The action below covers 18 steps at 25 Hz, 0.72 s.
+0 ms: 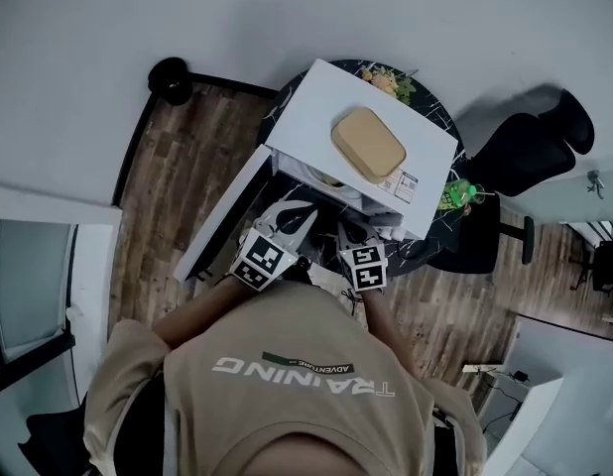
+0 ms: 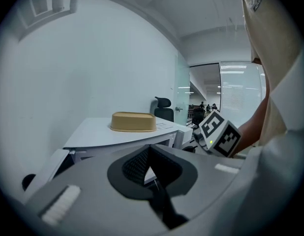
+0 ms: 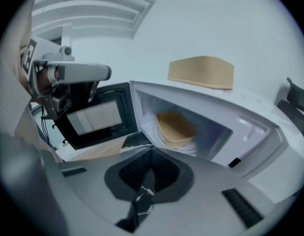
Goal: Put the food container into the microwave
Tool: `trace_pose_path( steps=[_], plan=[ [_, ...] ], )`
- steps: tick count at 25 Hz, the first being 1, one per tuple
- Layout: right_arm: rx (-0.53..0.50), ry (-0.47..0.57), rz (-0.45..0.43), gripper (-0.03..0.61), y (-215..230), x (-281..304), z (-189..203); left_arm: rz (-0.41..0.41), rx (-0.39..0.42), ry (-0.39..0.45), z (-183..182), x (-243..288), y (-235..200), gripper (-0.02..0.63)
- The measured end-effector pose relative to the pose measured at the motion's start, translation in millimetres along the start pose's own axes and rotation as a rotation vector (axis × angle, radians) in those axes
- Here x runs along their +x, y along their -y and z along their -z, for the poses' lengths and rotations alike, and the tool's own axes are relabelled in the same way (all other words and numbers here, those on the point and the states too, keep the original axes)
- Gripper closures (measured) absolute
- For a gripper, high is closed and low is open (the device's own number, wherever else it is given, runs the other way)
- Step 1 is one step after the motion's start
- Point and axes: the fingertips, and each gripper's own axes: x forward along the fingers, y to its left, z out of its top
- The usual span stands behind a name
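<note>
Beige short-sleeved T-shirt [image 1: 287,395] with white lettering [image 1: 302,375], grey left gripper [image 2: 150,156] and right gripper [image 3: 151,157], black-and-white marker cubes [image 1: 262,262]

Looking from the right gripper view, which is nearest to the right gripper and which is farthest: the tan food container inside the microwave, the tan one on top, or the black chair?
1. Tan food container, inside the open microwave, straight ahead.
2. Tan container on top, higher and further back.
3. Black chair, far right, beyond the microwave.
</note>
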Motion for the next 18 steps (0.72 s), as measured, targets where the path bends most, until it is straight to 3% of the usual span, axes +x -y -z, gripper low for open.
trace_pose_path(
  steps=[9, 15, 18],
  plan=[
    [0.077, 0.199, -0.017, 0.568, 11, -38, -58, -0.048, 0.064, -0.015, -17, -19, -24, 0.611],
    [0.045, 0.244, -0.039, 0.569, 10, -48, -85, -0.092, -0.064, 0.05, -31, -29, -44, 0.611],
    [0.045, 0.26, -0.052, 0.568, 5, -53, -97, -0.12, -0.077, 0.073, -36, -39, -54, 0.611]
  ],
)
